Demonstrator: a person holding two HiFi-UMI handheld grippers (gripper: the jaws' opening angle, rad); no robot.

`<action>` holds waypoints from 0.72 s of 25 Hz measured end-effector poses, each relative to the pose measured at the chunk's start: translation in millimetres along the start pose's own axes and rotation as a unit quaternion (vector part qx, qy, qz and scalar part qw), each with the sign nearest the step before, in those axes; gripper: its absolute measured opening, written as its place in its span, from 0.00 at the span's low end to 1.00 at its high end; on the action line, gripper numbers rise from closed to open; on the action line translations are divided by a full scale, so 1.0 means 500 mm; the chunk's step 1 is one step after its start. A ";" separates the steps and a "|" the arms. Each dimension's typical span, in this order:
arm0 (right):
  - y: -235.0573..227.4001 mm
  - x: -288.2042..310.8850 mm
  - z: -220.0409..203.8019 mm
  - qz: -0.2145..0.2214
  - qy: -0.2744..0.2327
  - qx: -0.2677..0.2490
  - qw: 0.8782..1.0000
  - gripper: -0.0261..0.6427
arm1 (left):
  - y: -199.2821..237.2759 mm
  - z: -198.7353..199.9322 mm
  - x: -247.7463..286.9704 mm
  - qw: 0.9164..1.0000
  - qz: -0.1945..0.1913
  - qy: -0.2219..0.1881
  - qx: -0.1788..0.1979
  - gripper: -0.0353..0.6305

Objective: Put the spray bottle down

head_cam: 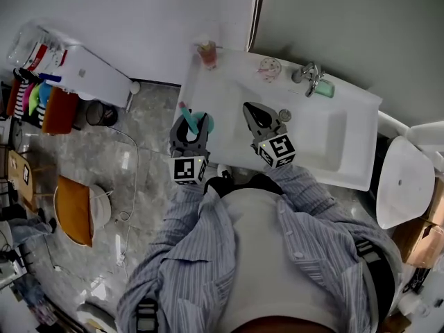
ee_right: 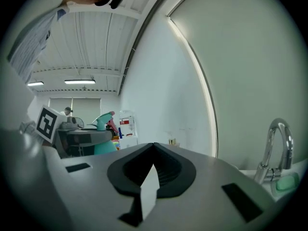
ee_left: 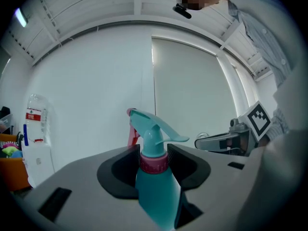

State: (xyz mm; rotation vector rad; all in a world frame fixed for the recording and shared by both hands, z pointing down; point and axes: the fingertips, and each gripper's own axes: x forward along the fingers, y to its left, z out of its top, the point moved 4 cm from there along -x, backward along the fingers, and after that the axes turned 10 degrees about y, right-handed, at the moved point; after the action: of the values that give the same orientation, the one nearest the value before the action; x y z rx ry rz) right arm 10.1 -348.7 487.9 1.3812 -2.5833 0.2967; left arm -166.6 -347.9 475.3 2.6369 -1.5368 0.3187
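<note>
A teal spray bottle (ee_left: 155, 184) with a pink collar and teal trigger head stands upright between the jaws of my left gripper (ee_left: 154, 152), which is shut on its neck. In the head view the left gripper (head_cam: 191, 125) holds the spray bottle (head_cam: 206, 123) over the left front part of the white sink counter (head_cam: 222, 92). My right gripper (head_cam: 250, 109) hovers beside it over the counter, its jaws shut with nothing between them. In the right gripper view its tips (ee_right: 153, 145) meet, and the spray bottle (ee_right: 102, 121) shows at the left.
A basin (head_cam: 326, 137) lies in the counter's right half, with a faucet (head_cam: 310, 73) and a green soap (head_cam: 325, 89) behind it. A cup (head_cam: 207, 53) stands at the back left corner. A toilet lid (head_cam: 406, 182) is at right, an orange stool (head_cam: 73, 210) on the floor at left.
</note>
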 end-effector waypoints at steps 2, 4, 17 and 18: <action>-0.008 0.043 -0.005 -0.004 0.004 -0.002 1.000 0.06 | 0.028 -0.020 0.037 1.000 -0.006 0.006 -0.008 0.31; -0.017 0.083 -0.015 -0.006 0.007 -0.004 1.000 0.06 | 0.051 -0.044 0.074 1.000 -0.012 0.014 -0.010 0.31; -0.081 0.255 -0.106 -0.036 0.048 0.013 0.998 0.06 | 0.138 -0.168 0.265 0.998 -0.054 0.035 -0.026 0.31; -0.084 0.263 -0.114 -0.039 0.053 0.016 0.998 0.06 | 0.143 -0.180 0.276 0.997 -0.056 0.038 -0.022 0.31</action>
State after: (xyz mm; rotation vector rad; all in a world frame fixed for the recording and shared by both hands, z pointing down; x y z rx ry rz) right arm -21.8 -460.8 580.9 1.4310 -2.4435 0.3888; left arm -175.3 -485.9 589.6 2.6323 -1.3512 0.3673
